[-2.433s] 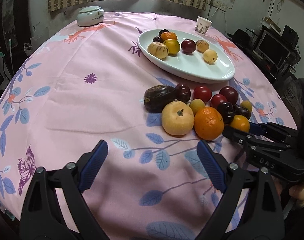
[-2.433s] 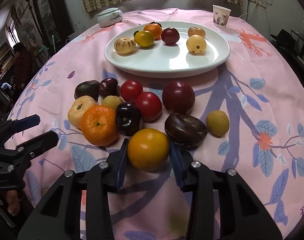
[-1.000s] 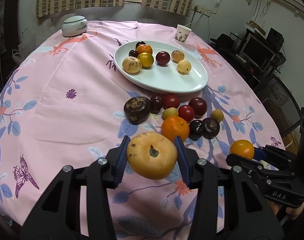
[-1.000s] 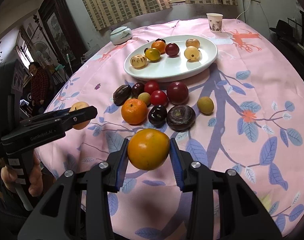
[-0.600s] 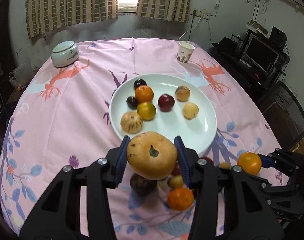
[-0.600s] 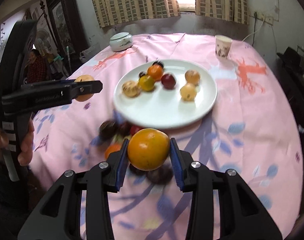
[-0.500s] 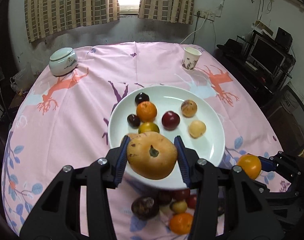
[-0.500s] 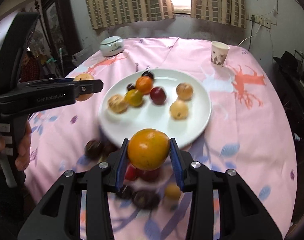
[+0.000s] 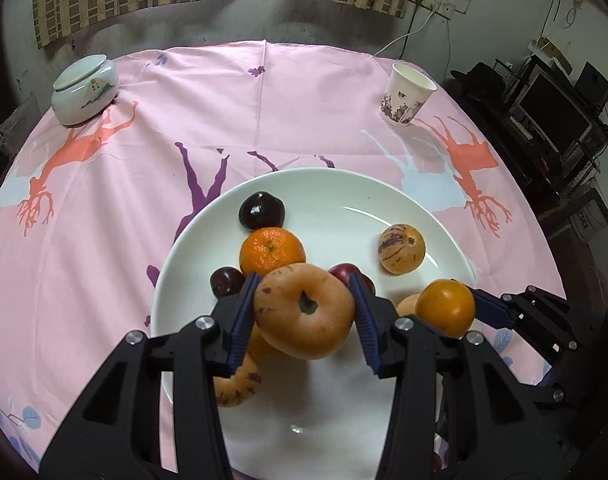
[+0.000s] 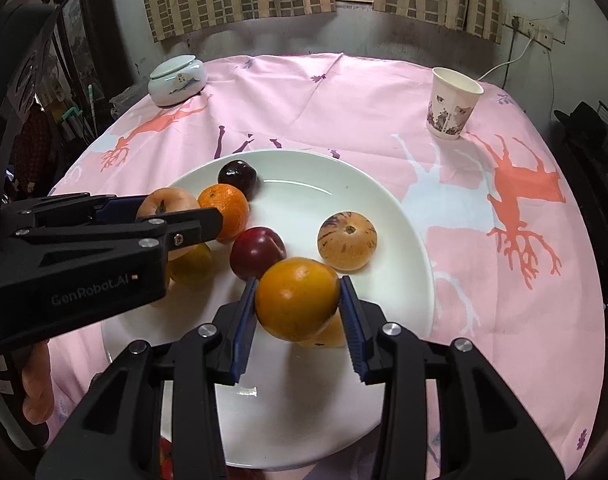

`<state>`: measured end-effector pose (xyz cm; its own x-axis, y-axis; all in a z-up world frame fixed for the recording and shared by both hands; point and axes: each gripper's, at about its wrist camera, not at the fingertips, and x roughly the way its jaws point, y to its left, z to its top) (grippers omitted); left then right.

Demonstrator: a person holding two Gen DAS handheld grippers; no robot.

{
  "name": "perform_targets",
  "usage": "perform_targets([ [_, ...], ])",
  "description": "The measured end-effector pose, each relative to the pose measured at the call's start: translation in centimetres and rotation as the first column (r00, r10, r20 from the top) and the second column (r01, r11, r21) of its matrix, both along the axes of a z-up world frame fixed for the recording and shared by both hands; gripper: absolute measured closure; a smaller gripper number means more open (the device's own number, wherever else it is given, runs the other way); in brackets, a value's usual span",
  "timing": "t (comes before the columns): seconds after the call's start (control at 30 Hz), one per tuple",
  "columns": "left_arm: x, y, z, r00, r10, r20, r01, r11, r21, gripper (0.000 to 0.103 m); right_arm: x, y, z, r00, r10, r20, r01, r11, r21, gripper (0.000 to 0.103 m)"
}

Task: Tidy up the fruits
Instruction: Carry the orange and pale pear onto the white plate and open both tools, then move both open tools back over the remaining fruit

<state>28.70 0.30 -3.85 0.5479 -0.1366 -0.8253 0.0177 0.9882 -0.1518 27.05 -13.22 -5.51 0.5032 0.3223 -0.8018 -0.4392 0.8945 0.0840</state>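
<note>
Above the white plate (image 9: pixel 384 208), the left hand-held gripper (image 9: pixel 304 314) pinches a tan fruit (image 9: pixel 304 316); the right hand-held gripper (image 10: pixel 297 308) pinches an orange fruit (image 10: pixel 297 298) beside it.

Glossy plate (image 9: pixel 384 208) — matt cloth (image 9: pixel 143 168)

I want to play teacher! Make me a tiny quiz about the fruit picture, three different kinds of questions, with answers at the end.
1. True or false: both grippers hold fruit over the white plate.
2. The right gripper holds: A) a dark plum B) an orange-yellow fruit C) the paper cup.
3. Fill in: the left gripper holds a tan fruit with a ____ in its middle.

Key: 1 true. 2 B, the orange-yellow fruit; the paper cup stands on the tablecloth. 3 stem.
</note>
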Motion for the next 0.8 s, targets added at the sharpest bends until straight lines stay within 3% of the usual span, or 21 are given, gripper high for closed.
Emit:
perform_targets([
  [0.2,1.0,-0.5,-0.5,1.000,0.000,-0.011,0.000,1.000,0.004,0.057,1.0,0.1,-0.6,1.000,-0.006,-0.014,0.006,1.000,-0.002,0.063],
  [0.27,1.3,-0.6,-0.4,1.000,0.001,-0.015,-0.001,1.000,0.002,0.056,1.3,0.4,-0.8,1.000,-0.001,-0.017,0.001,1.000,-0.020,0.057],
  [0.3,1.3,-0.6,-0.3,1.000,0.003,-0.018,-0.003,1.000,-0.004,0.056,1.3,0.5,-0.7,1.000,-0.004,-0.007,0.004,0.999,-0.039,0.045],
  [0.33,1.2,-0.5,0.0,1.000,0.009,-0.011,-0.009,1.000,-0.013,0.056,1.1,0.4,-0.5,1.000,-0.011,0.012,0.011,0.999,-0.052,0.040],
  [0.43,0.1,0.2,1.7,1.000,0.016,0.021,-0.016,1.000,-0.026,0.045,-0.5,-0.3,0.5,0.999,-0.006,0.044,0.009,0.997,-0.079,0.040],
  [0.57,-3.7,1.1,4.7,0.996,0.016,0.092,-0.014,1.000,-0.026,0.037,-4.6,-2.2,2.6,0.999,0.009,0.038,-0.006,0.998,-0.065,0.039],
  [0.63,-6.8,1.6,5.7,0.992,0.015,0.122,-0.013,1.000,-0.023,0.023,-7.3,-3.1,3.4,0.999,0.018,0.030,-0.016,0.998,-0.067,0.034],
  [0.8,-15.0,2.8,5.2,0.989,0.025,0.146,-0.018,0.998,-0.053,0.014,-14.9,-5.5,4.2,1.000,0.021,0.023,-0.022,1.000,0.020,0.033],
])
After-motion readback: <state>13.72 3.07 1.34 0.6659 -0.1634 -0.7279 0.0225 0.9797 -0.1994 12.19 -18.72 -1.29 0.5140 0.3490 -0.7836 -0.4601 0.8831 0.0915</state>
